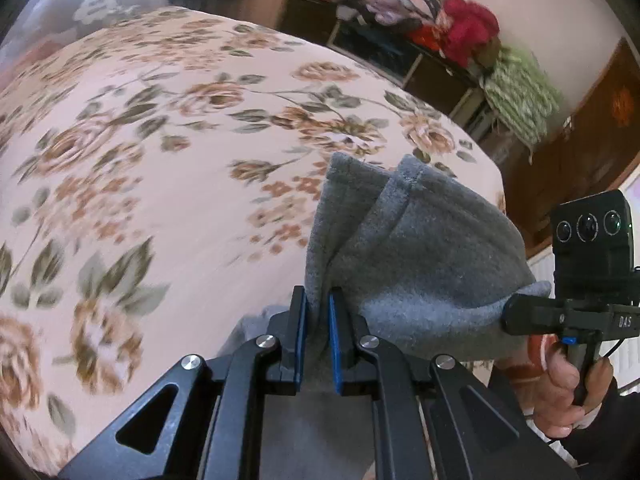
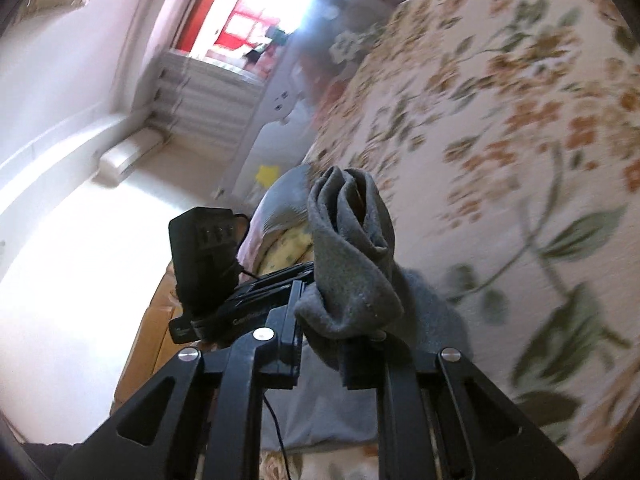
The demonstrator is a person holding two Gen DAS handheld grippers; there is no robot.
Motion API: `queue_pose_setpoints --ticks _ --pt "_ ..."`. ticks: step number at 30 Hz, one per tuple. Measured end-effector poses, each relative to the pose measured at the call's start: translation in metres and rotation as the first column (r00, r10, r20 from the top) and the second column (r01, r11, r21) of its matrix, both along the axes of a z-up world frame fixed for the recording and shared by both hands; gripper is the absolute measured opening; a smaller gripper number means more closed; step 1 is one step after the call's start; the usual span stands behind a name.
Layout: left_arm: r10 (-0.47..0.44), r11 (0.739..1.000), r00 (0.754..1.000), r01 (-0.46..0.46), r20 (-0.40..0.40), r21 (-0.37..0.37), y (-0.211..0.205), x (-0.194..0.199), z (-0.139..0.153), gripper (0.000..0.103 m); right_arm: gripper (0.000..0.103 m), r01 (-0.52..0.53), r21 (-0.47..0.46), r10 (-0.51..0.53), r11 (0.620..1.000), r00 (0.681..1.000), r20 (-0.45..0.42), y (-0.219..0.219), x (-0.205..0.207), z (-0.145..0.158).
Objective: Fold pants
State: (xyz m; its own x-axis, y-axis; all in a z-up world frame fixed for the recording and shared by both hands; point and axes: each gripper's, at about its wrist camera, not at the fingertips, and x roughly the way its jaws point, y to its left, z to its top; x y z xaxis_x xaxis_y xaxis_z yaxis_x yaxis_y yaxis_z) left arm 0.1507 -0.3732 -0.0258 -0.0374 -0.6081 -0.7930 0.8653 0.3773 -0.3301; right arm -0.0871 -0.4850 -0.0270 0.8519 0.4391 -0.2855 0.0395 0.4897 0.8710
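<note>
Folding is at an early stage: we hold the grey pants (image 1: 420,248) clamped in left gripper (image 1: 318,320) and right gripper (image 2: 320,340) above the floral bedspread (image 1: 160,140), creases pending.

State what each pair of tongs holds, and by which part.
Both grip the grey fleece pants: left tongs pinch a bunched fold near a hemmed edge, right tongs a bunched end.
</note>
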Motion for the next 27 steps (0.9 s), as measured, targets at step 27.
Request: queue_pose_setpoints --ticks 27 --pt "0.322 0.942 0.930 -0.334 -0.179 -0.037 0.198 0.030 -0.060 0.010 0.015 -0.325 -0.027 0.320 0.945 0.941 -0.105 0.177 0.074 -0.042"
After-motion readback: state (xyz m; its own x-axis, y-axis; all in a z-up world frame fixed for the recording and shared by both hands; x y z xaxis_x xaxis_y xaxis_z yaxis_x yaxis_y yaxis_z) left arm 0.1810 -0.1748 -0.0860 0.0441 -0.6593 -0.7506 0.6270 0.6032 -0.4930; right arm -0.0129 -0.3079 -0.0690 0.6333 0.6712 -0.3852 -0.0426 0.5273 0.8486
